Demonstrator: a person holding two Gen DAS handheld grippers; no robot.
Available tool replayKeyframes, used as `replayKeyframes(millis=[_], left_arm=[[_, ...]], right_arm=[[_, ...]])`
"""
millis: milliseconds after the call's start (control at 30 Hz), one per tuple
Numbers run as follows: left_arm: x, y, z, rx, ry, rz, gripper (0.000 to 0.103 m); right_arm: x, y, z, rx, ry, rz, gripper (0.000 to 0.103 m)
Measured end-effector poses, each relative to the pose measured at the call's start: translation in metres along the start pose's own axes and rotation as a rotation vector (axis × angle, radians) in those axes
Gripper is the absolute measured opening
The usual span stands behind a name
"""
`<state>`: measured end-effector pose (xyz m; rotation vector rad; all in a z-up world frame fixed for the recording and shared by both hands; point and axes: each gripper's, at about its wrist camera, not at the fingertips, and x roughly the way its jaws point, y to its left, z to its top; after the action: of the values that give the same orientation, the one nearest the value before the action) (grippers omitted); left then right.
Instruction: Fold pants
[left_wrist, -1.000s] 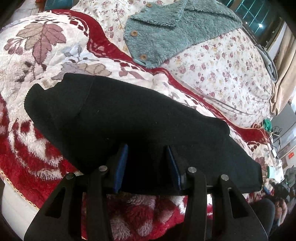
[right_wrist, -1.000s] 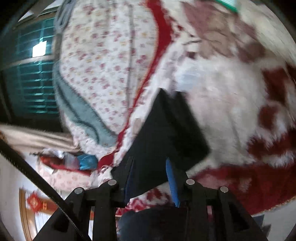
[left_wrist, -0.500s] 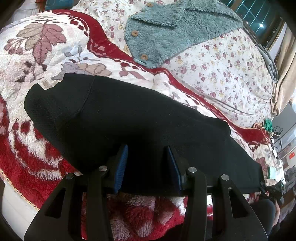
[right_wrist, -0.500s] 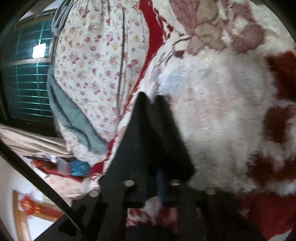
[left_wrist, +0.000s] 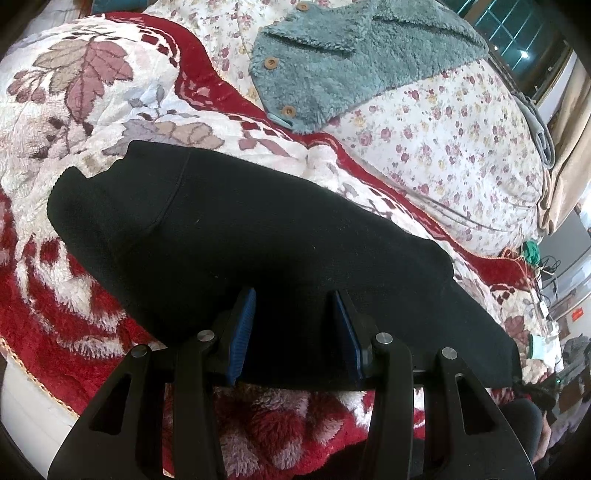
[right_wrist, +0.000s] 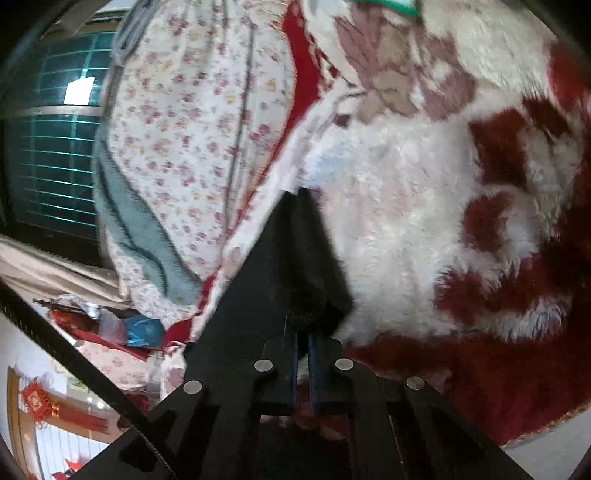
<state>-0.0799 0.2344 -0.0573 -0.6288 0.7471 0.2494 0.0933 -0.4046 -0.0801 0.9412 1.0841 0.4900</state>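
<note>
- Right gripper (right_wrist: 302, 354): fingers were apart a second ago, now clamped on pants (left_wrist: 258, 251) hem at 12 o'clock.
- Left gripper (left_wrist: 295, 332): fingers apart, unchanged, over pants on bed (left_wrist: 74, 280).
- Judgement: fold lift can begin.

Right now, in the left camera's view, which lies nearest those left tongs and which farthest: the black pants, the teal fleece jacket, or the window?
1. Black pants: directly ahead of the open left tongs, on the red blanket.
2. Teal fleece jacket: beyond, on the floral quilt.
3. Window: farthest, upper right.

Bright daylight, fisheye warp, slight blur
</note>
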Motion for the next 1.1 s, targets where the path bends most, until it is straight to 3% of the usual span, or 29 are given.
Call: replayKeyframes(millis=[100,200,300,400,467,533,600,633,700,733,767,867,1000,1100], left_arm=[[-0.008,-0.003,0.004,-0.014,-0.001,0.016,0.043],[-0.022,-0.013,0.008,-0.002,-0.034,0.03,0.043],[-0.03,-0.032,0.01,0.039,-0.045,-0.062,0.043],[-0.032,-0.063,0.007,0.12,-0.024,-0.178,0.043],[-0.023,-0.086,0.003,0.187,0.038,-0.235,0.043],[-0.004,-0.096,-0.003,0.221,0.134,-0.214,0.043],[0.028,-0.091,-0.013,0.215,0.294,-0.119,0.043],[0.032,-0.087,-0.017,0.21,0.316,-0.122,0.043],[0.025,-0.082,-0.016,0.199,0.314,-0.157,0.043],[0.022,-0.081,-0.014,0.183,0.327,-0.158,0.043],[0.019,-0.082,-0.011,0.178,0.324,-0.153,0.043],[0.002,-0.104,0.002,0.219,0.255,-0.146,0.043],[0.018,-0.143,0.031,0.187,0.199,-0.208,0.043],[0.06,-0.153,0.039,0.089,0.224,-0.152,0.043]], right_arm=[[-0.003,-0.009,0.001,0.044,-0.015,0.017,0.004],[-0.017,-0.006,0.001,0.033,-0.068,-0.031,0.007],[-0.041,0.019,-0.001,-0.073,-0.178,-0.219,0.018],[-0.054,0.072,-0.009,-0.279,-0.252,-0.235,0.024],[-0.042,0.105,-0.017,-0.417,-0.2,-0.169,0.036],[-0.023,0.116,-0.02,-0.47,-0.122,-0.103,0.04],[0.006,0.108,-0.019,-0.45,-0.024,-0.138,0.04],[0.017,0.098,-0.017,-0.436,0.014,-0.187,0.04],[0.035,0.074,-0.013,-0.369,0.113,-0.306,0.036],[0.035,0.066,-0.012,-0.347,0.126,-0.309,0.031],[0.029,0.067,-0.011,-0.35,0.108,-0.297,0.031],[0.018,0.087,-0.013,-0.394,0.059,-0.421,0.031],[0.012,0.14,-0.011,-0.46,-0.018,-0.33,0.036],[0.044,0.161,-0.008,-0.504,0.031,-0.276,0.04]])
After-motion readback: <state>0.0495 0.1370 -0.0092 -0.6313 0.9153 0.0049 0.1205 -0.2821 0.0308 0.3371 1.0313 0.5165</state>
